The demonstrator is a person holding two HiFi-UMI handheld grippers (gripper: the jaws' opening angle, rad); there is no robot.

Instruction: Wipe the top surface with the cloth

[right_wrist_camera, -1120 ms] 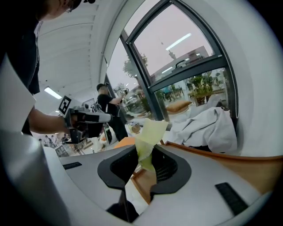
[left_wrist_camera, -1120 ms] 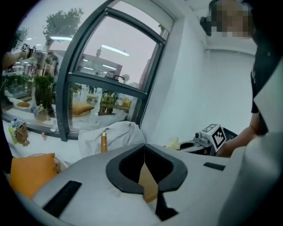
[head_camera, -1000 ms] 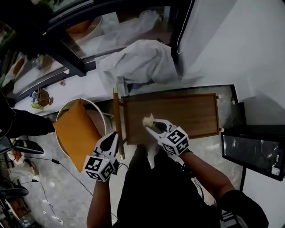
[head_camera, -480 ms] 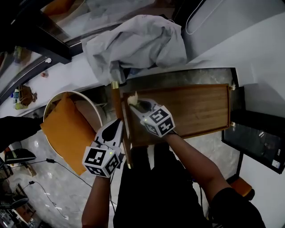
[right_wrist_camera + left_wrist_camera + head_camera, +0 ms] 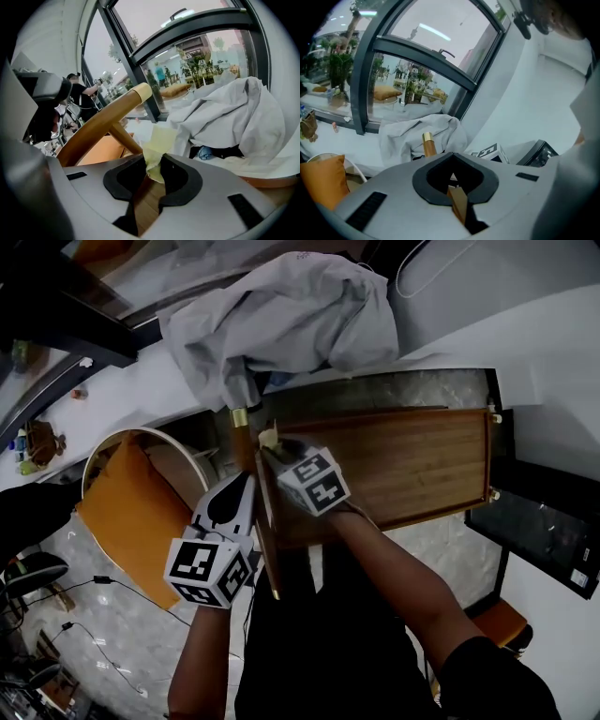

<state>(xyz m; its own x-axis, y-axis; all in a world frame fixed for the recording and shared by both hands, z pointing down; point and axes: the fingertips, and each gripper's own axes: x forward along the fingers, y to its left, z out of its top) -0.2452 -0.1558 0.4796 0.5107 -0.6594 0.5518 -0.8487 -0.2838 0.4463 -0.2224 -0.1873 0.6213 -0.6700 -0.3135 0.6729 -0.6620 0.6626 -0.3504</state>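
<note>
Nearest: left gripper (image 5: pixel 242 491) at near-left, jaws closed down on the wooden rod (image 5: pixel 266 554) that runs near-to-far along the left edge of the top surface (image 5: pixel 403 465). In the left gripper view a strip of that wood sits in the narrow gap between the jaws. The rod's brass cap (image 5: pixel 427 138) shows further out. Left of it, an orange cushion (image 5: pixel 131 517) sits in a round white frame (image 5: pixel 111 440), clear of both grippers. Next out: right gripper (image 5: pixel 278 448), angled far-left over the far-left corner of the top surface, just beside the rod. Its jaws are pinched nearly together on the cloth (image 5: pixel 157 150). The cloth is a small pale-yellow wad held at its near end between the fingertips. The rest sticks out past them, pointing far and slightly left along the gripper's own line (short axis, no real length to it). Wood grain is visible through the jaw gap below the cloth. Cannot tell whether the cloth's free end touches the wood. The top surface is a brown wooden rectangle, long axis left to right, stretching off to the right of the right gripper. Further out: a crumpled grey sheet (image 5: pixel 281 324) is heaped over the rod's far end. Farthest: the dark window frame (image 5: pixel 426 49).
</note>
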